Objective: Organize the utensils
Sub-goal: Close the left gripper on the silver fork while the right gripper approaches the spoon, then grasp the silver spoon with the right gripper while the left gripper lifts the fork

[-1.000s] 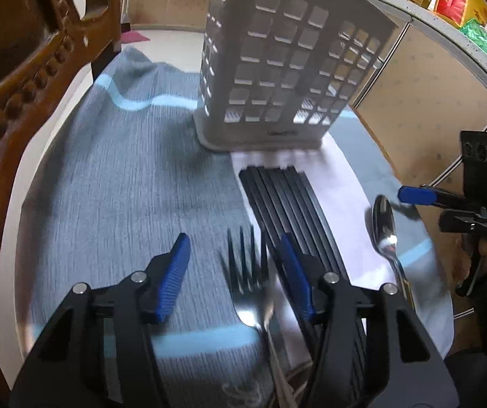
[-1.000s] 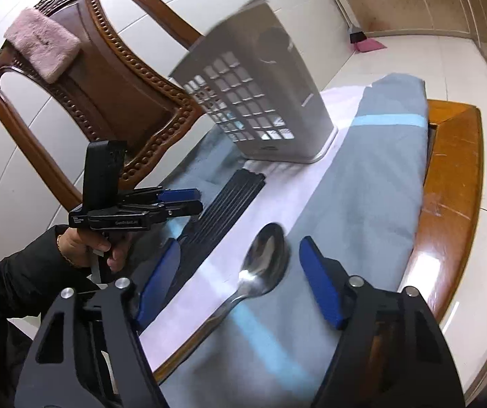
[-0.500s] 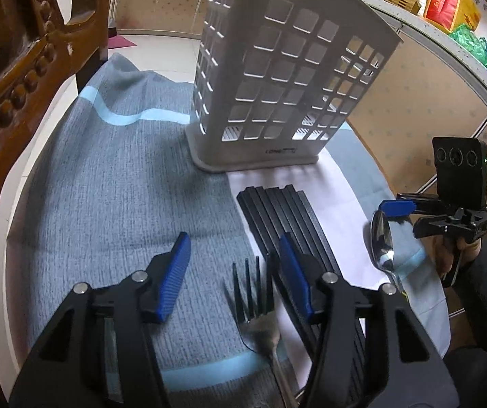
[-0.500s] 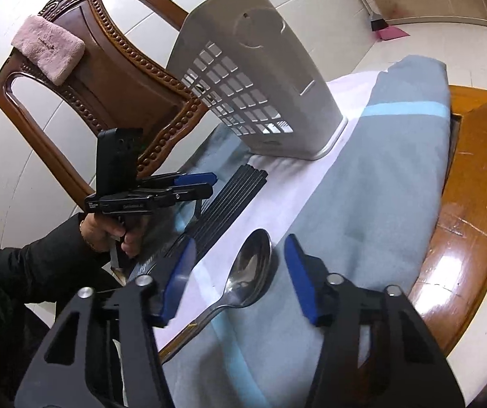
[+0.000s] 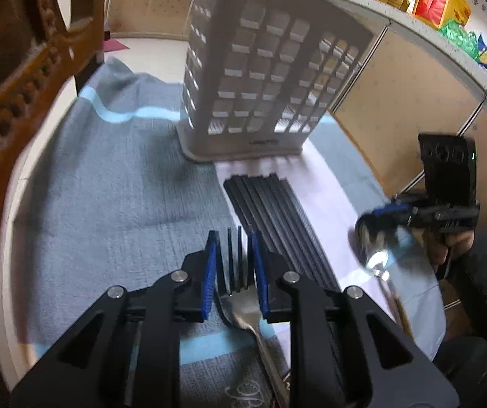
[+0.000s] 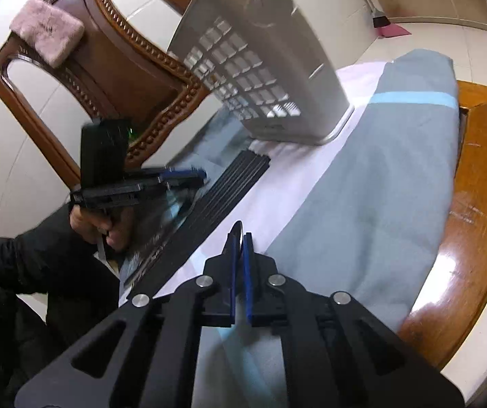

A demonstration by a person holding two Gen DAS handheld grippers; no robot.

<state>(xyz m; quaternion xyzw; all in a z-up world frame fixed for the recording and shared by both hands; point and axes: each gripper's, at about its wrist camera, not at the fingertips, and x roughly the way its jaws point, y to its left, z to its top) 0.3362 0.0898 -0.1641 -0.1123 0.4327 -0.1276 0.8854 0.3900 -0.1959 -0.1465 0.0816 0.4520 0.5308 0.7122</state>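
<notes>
Flanking fork (image 5: 240,292): chopsticks (image 5: 274,224) just right; basket (image 5: 260,78) beyond; chair (image 5: 22,78) left.

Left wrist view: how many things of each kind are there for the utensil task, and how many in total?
fork: 1
spoon: 1
row of black chopsticks: 1 (single sticks too close to count)
white basket: 1
Total: 4

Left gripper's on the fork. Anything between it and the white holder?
Nothing visible blocks it. The left gripper is shut on the fork; only bare grey cloth lies straight ahead to the white holder. The black chopsticks lie just right of that line, flat on the cloth.
</notes>
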